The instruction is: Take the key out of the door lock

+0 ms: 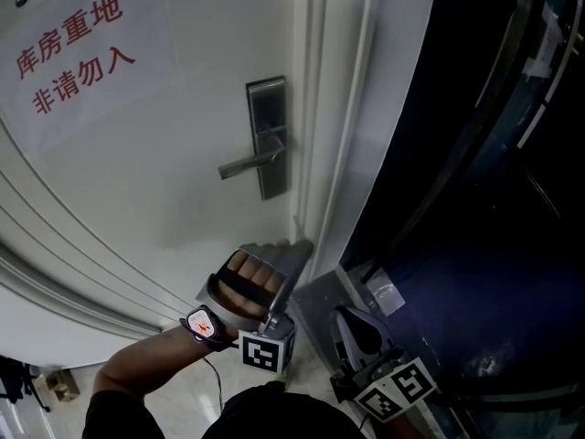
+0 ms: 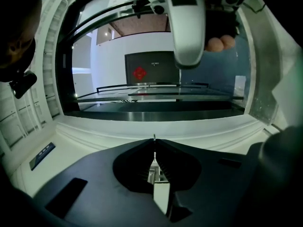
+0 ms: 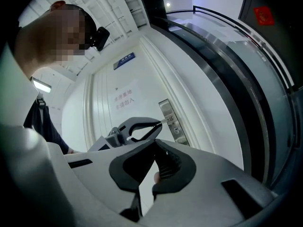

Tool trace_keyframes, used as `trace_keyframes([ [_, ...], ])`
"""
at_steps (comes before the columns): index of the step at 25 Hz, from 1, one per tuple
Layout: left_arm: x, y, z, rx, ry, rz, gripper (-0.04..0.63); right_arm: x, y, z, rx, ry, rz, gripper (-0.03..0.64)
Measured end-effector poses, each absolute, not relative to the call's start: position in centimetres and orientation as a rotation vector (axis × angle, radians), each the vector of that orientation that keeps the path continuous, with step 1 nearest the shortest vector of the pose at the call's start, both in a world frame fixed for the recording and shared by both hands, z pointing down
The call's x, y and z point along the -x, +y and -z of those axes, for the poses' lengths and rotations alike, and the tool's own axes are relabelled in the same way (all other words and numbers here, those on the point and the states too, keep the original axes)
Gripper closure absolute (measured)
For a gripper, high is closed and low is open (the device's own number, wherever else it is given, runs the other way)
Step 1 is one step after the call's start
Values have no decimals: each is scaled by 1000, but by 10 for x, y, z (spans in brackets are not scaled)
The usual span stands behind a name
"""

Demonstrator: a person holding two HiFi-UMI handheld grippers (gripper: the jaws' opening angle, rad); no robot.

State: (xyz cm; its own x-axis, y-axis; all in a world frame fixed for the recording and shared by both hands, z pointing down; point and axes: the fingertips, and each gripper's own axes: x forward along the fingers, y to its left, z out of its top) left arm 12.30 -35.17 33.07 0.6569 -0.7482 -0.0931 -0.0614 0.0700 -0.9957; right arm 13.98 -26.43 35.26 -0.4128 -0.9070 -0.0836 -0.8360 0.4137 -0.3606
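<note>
A steel lock plate (image 1: 267, 108) with a lever handle (image 1: 249, 164) sits on the white door (image 1: 137, 199). Below it and apart from it, a gloved hand holds my left gripper (image 1: 304, 243), which is shut on a small silver key (image 3: 163, 121). The key's thin blade pokes out edge-on between the closed tips (image 2: 154, 137). From the right gripper view the lock plate (image 3: 170, 119) stands just behind the key. My right gripper (image 1: 341, 312) hangs lower, beside the door frame. Its jaws (image 3: 154, 140) meet at the tips with nothing between them.
A sheet with red characters (image 1: 73, 48) is stuck on the door's upper left. The white door frame (image 1: 343, 135) runs up the middle, with dark glass (image 1: 494, 199) and railings to its right. A wristwatch (image 1: 203, 325) is on the left arm.
</note>
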Motion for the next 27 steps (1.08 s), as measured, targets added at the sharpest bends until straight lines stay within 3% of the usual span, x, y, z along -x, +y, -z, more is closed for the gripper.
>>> trace_keyframes([
  [27, -120, -291, -310, 1412, 731, 548, 585, -129, -230, -342, 1477, 2460, 357, 603],
])
